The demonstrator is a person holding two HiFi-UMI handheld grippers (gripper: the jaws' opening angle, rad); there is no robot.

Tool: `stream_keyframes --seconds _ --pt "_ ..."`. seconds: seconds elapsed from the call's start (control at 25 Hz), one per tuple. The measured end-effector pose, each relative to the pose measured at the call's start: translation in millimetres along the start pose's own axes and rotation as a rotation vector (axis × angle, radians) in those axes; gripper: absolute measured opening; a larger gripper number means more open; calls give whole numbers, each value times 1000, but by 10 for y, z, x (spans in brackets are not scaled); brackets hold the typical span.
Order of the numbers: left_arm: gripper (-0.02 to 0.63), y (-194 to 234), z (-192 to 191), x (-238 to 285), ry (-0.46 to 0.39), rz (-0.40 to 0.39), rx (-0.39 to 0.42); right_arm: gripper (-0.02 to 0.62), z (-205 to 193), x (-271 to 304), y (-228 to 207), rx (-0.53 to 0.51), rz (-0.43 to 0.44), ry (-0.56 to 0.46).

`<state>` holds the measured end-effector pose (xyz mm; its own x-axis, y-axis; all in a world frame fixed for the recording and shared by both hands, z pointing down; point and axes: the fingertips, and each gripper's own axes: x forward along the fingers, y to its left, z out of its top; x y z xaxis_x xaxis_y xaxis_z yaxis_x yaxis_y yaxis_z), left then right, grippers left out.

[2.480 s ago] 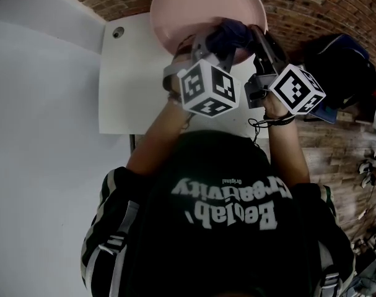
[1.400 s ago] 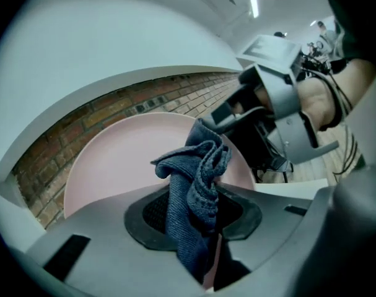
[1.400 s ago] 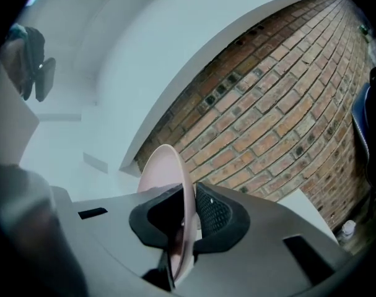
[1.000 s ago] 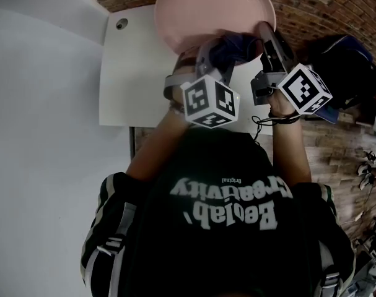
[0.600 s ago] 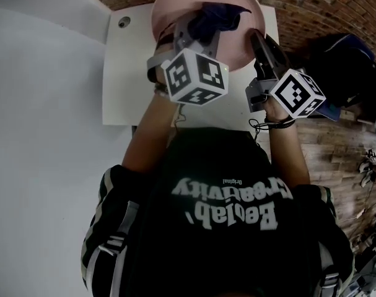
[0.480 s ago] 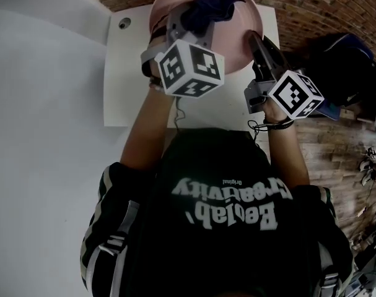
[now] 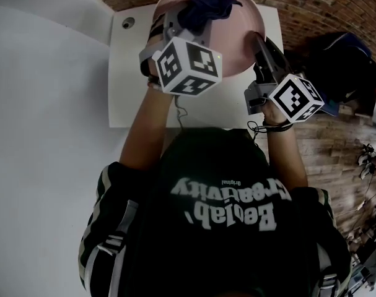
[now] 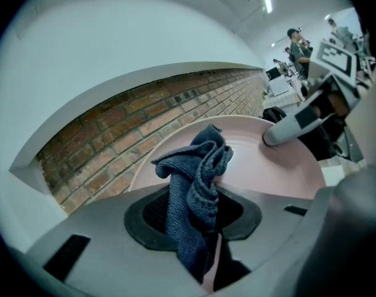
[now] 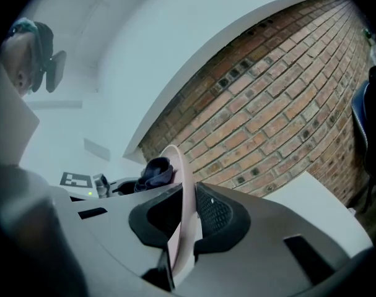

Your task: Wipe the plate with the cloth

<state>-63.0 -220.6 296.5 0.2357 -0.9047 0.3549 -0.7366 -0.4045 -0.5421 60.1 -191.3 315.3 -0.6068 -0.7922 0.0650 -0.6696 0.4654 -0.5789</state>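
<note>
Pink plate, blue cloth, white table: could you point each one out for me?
Round pink plate [image 7: 237, 39]: head view, bare inner surface right of the cloth.
Dark blue knitted cloth [image 8: 199, 178]: left gripper view, bunched folds just past the jaws.
White table [image 7: 129, 73]: head view, bare top left of the plate.

Left grey claw [image 8: 197, 218], forearm [image 7: 141, 135] extended forward — jaws clamped on dark blue cloth [image 8: 197, 172]. Right grey claw [image 9: 183, 221], held nearer — jaws clamped on pink plate [image 9: 186, 197] rim.
</note>
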Motion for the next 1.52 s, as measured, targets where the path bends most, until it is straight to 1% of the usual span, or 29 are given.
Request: stream_keyframes --seconds 0.16,0.28,0.44,0.6,0.8,0.92,1.04,1.36,1.52 --pt "130 -177 -182 -143 8 -51 -16 31 47 34 110 -8 -17 -33" --pt "130 -346 -297 -201 13 -84 -19 31 93 62 112 -12 -24 -60" --pt "131 -597 -448 -334 23 -136 -8 31 101 53 137 -9 -36 -92" --pt "130 -824 -489 -407 24 -188 15 31 184 38 140 -17 -52 -127" --pt "131 -995 -543 -449 22 -222 39 31 180 15 130 -32 -68 -141" --pt "132 -911 -554 -443 25 -201 36 26 147 6 163 -64 -58 -126" --pt "132 -661 -560 -430 22 -152 17 20 103 0 205 -90 -49 -113" --pt "132 38 -544 -324 36 -14 -2 17 -25 -47 179 -110 -46 -73" --pt "131 281 -540 -303 42 34 -12 17 -118 -122 160 -100 -51 -55"
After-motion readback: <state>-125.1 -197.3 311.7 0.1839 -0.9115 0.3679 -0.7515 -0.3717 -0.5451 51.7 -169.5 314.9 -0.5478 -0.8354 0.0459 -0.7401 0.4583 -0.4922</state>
